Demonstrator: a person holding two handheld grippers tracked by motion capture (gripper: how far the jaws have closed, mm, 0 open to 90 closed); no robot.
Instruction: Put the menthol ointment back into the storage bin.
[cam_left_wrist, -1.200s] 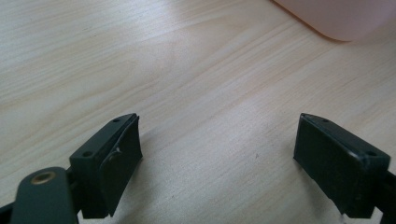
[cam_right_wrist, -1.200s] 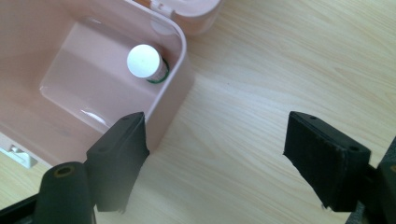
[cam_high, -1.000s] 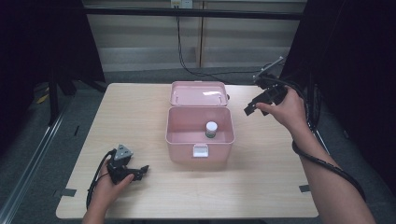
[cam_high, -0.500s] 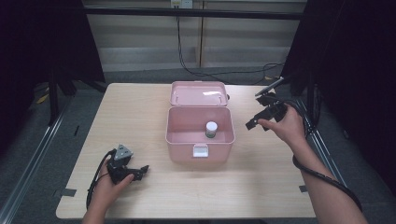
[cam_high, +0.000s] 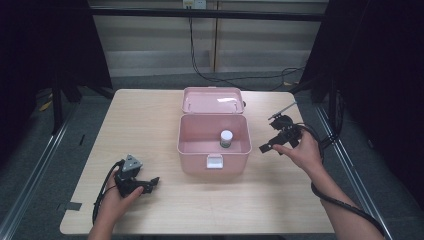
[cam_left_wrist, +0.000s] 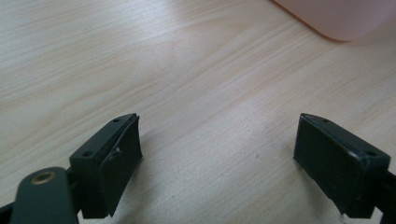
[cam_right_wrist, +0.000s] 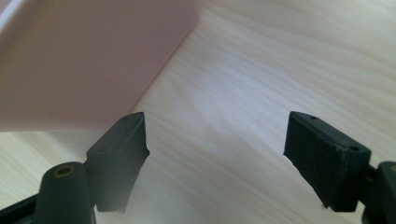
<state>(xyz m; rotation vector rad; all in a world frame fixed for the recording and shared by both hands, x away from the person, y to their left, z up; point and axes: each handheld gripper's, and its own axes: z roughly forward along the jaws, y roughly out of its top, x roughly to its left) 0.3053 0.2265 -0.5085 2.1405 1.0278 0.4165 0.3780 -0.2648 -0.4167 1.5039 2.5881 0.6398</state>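
A pink box (cam_high: 214, 157) stands open at the table's middle, its lid (cam_high: 212, 99) folded back. Inside it, toward the right, a small bottle with a white cap (cam_high: 226, 138) stands upright. My right gripper (cam_high: 268, 145) hangs low just right of the box, open and empty; its own view shows the box's pink wall (cam_right_wrist: 88, 56) close at the left of its jaws (cam_right_wrist: 215, 158). My left gripper (cam_high: 150, 182) rests open on the table near the front left. The box's corner (cam_left_wrist: 341, 18) lies well beyond its jaws (cam_left_wrist: 217, 163).
The wooden table (cam_high: 150, 125) has bare room on both sides of the box and along its front. Cables trail from each gripper. Dark curtains and metal rails flank the table, and a cable (cam_high: 200, 65) runs over the floor behind it.
My right gripper has come down and toward me from beside the lid to the box's right side, near the tabletop. The left gripper has stayed put.
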